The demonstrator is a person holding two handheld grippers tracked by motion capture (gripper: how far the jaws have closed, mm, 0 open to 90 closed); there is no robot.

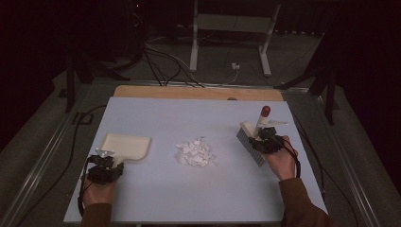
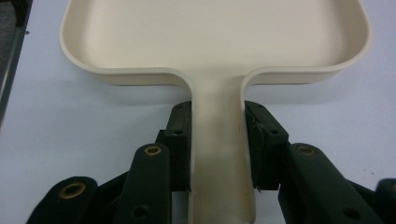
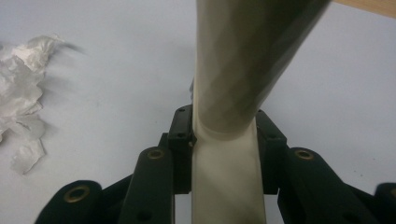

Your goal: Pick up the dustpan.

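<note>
The left gripper [image 2: 217, 140] is clamping its jaws on the handle of the cream dustpan [image 2: 215, 37], which is lying flat near the desk's [image 1: 156, 189] left edge. The right gripper [image 3: 224, 140] is gripping the brush [image 1: 253, 139] by its handle near the right edge. Between them, mid-desk, the paper scraps [image 1: 194, 152] are sitting well apart from both. Sweeping well likely means keeping the pan's lip pressed down while brushing toward it.
</note>
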